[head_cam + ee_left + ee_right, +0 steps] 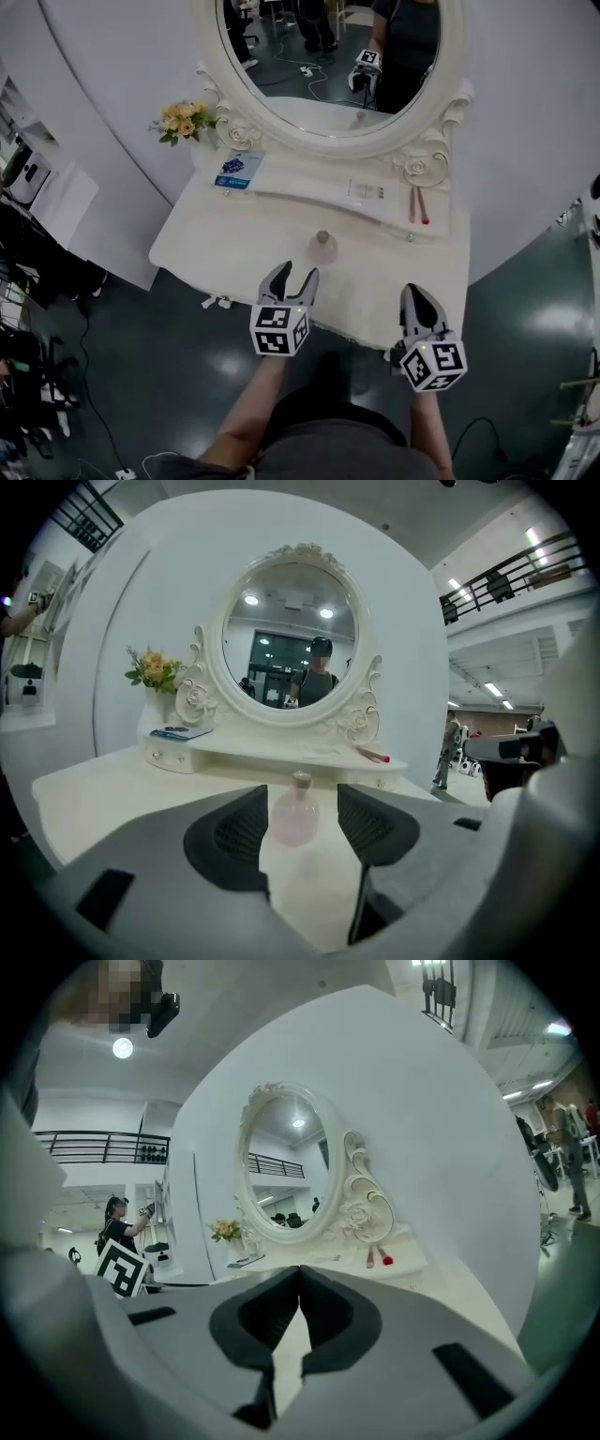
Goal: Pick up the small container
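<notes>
Small rounded translucent pale-pink container (323, 247), beige cap. Cream-white vanity table (216, 246). Oval mirror's carved cream frame (356, 146), rose relief. Yellow-orange flowers (185, 120), green leaves, far left. Blue-and-white card (239, 171). Red-tipped sticks (418, 203), far right. Left gripper (297, 272), right gripper (413, 291): grey, black pads, black-and-white square-marker cubes.

The head view crops the mirror (328, 56) at top, the left claw (296, 272) covers some of the desk (216, 246) edge, and the card (234, 172) print is unreadable.
</notes>
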`<state>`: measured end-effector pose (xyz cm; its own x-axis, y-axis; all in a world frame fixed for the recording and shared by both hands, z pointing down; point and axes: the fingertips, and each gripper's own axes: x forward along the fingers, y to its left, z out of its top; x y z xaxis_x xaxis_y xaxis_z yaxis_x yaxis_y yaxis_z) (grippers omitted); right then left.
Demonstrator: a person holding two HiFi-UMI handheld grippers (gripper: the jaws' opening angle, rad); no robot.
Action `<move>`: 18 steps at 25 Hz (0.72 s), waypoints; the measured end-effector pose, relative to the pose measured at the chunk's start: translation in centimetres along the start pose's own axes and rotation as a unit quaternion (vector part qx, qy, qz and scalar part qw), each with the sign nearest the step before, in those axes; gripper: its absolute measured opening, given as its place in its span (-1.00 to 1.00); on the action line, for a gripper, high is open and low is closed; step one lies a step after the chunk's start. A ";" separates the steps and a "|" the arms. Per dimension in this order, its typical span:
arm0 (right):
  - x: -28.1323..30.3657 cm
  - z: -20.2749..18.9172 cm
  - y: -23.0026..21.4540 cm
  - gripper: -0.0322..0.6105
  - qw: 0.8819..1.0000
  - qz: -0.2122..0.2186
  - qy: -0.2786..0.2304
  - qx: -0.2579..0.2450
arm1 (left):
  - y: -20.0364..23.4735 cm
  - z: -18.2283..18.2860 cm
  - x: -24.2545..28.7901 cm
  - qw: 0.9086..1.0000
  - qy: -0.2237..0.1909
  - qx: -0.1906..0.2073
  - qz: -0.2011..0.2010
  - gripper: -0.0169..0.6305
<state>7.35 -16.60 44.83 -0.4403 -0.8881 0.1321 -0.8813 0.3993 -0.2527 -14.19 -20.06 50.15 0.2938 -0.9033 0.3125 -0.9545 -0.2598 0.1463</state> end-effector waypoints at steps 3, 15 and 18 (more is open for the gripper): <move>0.9 0.2 -0.3 -0.89 1.000 -0.014 -0.002 -0.003 | 0.1 -0.1 1.7 1.000 0.008 0.004 -0.015 -0.25; 3.0 0.5 -1.4 -0.89 0.999 -0.051 -0.001 0.001 | 0.2 -1.5 6.9 0.998 0.041 0.012 -0.053 -0.22; 3.4 0.7 -1.7 -0.89 0.998 -0.055 -0.001 0.002 | 0.3 -1.6 7.9 0.997 0.047 0.015 -0.055 -0.22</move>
<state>7.41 -20.45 45.07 -0.3396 -0.9274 0.1570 -0.9238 0.2974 -0.2410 -12.06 -26.72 54.20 0.3983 -0.8337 0.3824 -0.9172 -0.3665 0.1562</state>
